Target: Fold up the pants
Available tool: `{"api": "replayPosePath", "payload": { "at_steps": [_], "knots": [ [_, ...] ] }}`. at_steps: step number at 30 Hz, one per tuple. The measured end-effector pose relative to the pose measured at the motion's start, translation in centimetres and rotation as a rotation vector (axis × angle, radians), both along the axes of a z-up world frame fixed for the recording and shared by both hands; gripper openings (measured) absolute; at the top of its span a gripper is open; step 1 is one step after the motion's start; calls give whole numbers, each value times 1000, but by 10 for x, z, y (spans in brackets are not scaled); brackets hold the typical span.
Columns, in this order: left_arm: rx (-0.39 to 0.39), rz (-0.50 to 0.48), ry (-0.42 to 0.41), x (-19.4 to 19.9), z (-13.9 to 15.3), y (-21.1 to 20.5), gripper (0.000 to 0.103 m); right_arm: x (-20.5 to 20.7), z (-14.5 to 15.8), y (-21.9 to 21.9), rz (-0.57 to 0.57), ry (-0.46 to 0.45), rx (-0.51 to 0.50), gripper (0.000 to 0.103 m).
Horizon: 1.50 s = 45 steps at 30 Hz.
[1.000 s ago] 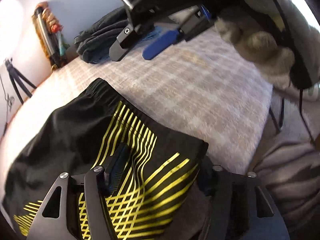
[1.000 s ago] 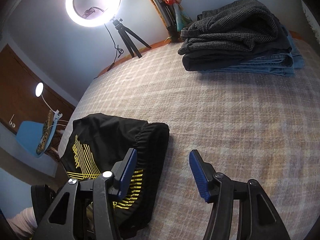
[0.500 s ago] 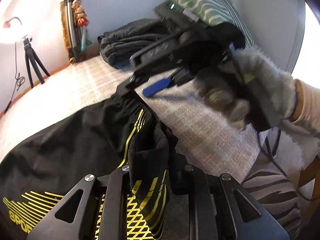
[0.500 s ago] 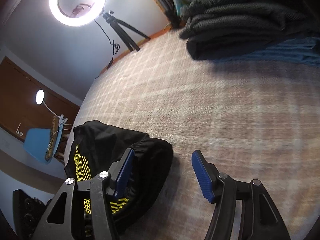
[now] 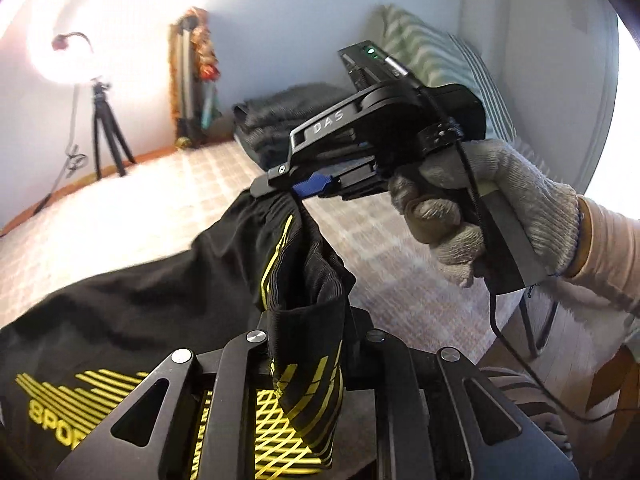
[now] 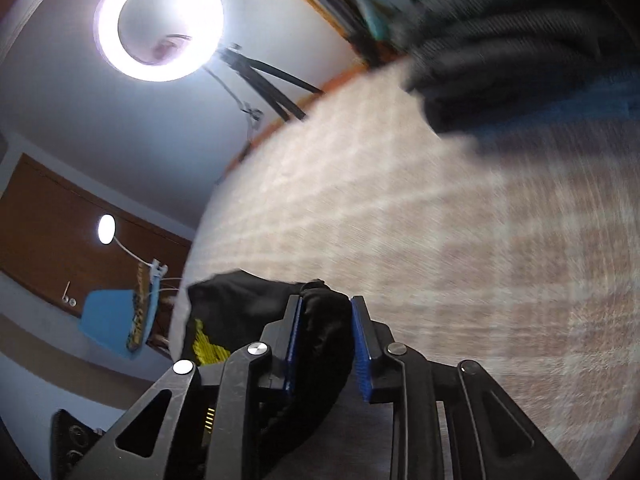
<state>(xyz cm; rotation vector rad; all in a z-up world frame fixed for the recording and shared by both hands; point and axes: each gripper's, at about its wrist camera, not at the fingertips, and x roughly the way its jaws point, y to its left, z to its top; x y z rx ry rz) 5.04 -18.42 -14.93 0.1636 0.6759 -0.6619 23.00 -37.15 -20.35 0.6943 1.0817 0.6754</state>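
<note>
Spanning the gap between both claws, the black shorts [image 5: 168,304] were held above the checked blanket [image 5: 168,184], the left gripper [image 5: 308,344] clamped on one end and the right gripper [image 6: 324,344] closing on the waistband, presumably for folding.

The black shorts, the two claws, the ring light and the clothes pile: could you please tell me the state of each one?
Black shorts: partly lifted off the bed, one edge bunched between both claws.
Left claw: shut on the shorts' yellow-patterned edge.
Right claw: jaws closing, black fabric pinched between its blue pads.
Ring light: switched on.
Clothes pile: folded, stacked on the bed.
</note>
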Motion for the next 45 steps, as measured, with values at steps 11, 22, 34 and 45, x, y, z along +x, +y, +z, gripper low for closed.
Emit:
{"api": "replayPosePath", "payload": {
  "at_steps": [11, 22, 34, 45],
  "knots": [
    [-158, 170, -66, -20, 35, 110, 14, -5, 107, 110, 113, -168, -84, 21],
    [-247, 430, -26, -35, 1, 237, 14, -2, 124, 293, 320, -217, -234, 20],
    [-200, 594, 80, -27, -48, 299, 18, 1, 72, 423, 438, -169, -361, 19],
    [-129, 766, 91, -58, -51, 337, 44, 14, 66, 438, 466, -179, -279, 49]
  ]
}}
